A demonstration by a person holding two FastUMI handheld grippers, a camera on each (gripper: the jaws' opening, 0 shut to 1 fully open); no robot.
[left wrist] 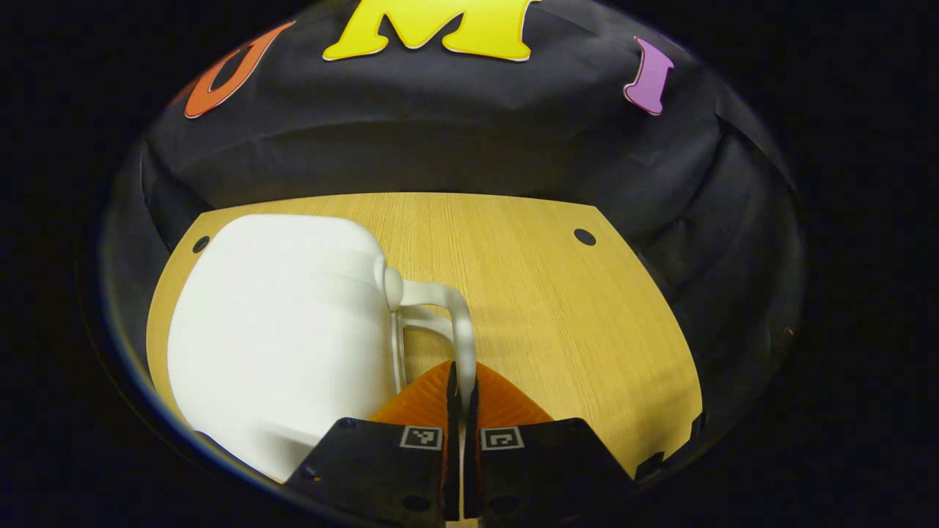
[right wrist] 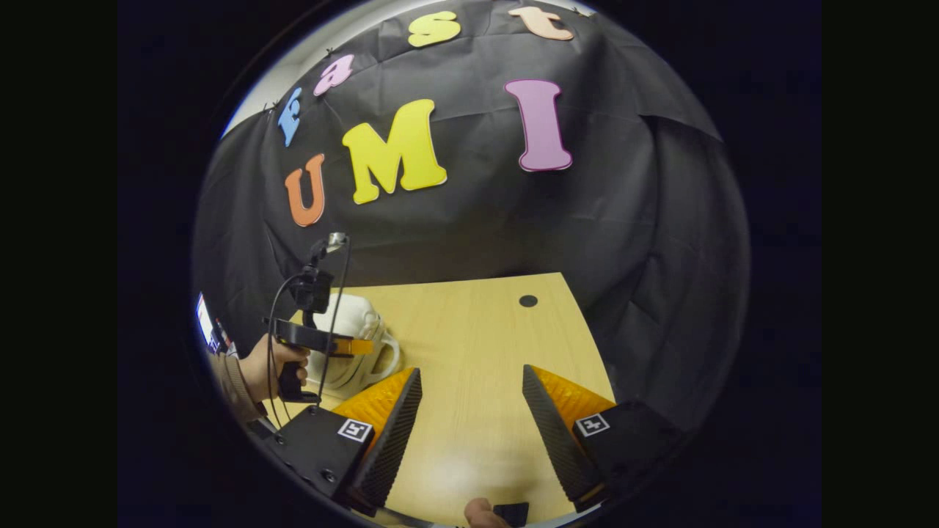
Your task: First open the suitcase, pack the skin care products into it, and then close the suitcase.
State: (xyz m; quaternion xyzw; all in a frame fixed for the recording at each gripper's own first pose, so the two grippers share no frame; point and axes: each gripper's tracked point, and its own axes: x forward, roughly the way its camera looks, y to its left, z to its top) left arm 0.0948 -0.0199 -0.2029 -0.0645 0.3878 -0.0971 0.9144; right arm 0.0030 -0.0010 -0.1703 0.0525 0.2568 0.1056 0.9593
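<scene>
The white hard-shell suitcase [left wrist: 279,330] lies closed on the wooden table [left wrist: 557,308], to the left in the left gripper view. Its white loop handle [left wrist: 461,323] sticks out to the right. My left gripper [left wrist: 462,389] is shut on the near end of that handle, and a strip of white shows between the orange fingers. In the right gripper view, the suitcase [right wrist: 351,367] sits far left with the left gripper [right wrist: 352,346] at its handle, held by a hand [right wrist: 275,363]. My right gripper [right wrist: 472,385] hovers over bare table, open, with nothing between its fingers.
The table [right wrist: 477,330] has a dark round hole near its back right corner [left wrist: 585,237] [right wrist: 527,301] and another by the suitcase's back left [left wrist: 200,244]. Black cloth walls close in behind and on the right. A cable [right wrist: 273,323] loops from the left gripper.
</scene>
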